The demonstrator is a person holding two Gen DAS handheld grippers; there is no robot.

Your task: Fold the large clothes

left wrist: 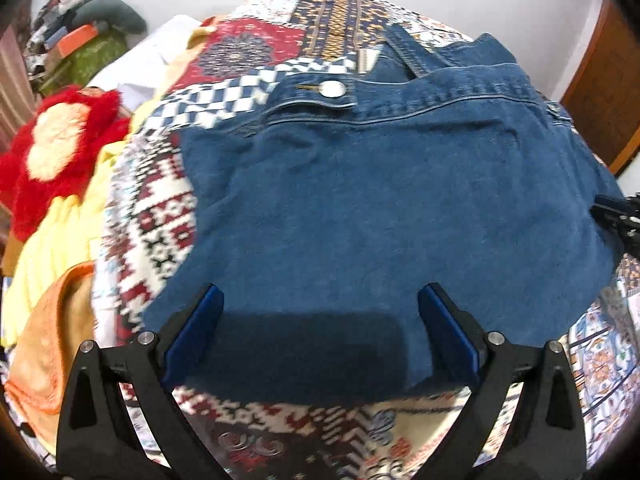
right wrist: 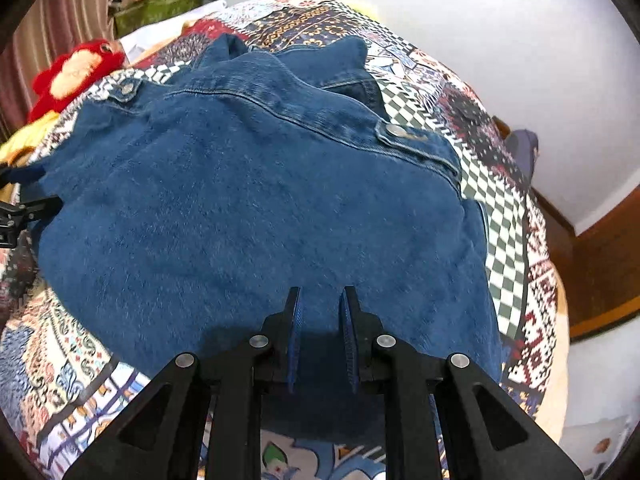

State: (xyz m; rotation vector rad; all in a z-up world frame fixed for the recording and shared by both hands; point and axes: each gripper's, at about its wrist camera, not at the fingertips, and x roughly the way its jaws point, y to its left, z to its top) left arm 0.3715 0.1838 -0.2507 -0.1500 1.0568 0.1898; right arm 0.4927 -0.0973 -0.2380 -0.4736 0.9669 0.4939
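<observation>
Left black gripper with blue pads (left wrist: 320, 300), jaws wide apart, hovers over near hem of blue denim jacket (left wrist: 380, 208) spread on patchwork quilt (left wrist: 152, 216); right gripper (right wrist: 322, 300), jaws narrowly parted, nothing between; red plush flower (left wrist: 60, 152) at nine o'clock.

A bed covered in a patchwork quilt (left wrist: 152, 216) carries everything. A blue denim jacket (left wrist: 360, 208) lies spread flat on it, directly ahead of the left gripper (left wrist: 320, 300) and under its fingertips — its buttoned tabs at the far side. Beyond the jacket to the gripper's left lie yellow cloth (left wrist: 52, 248), an orange garment (left wrist: 48, 344) and a red fuzzy item (left wrist: 60, 148) — all heaped along the quilt's edge.
</observation>
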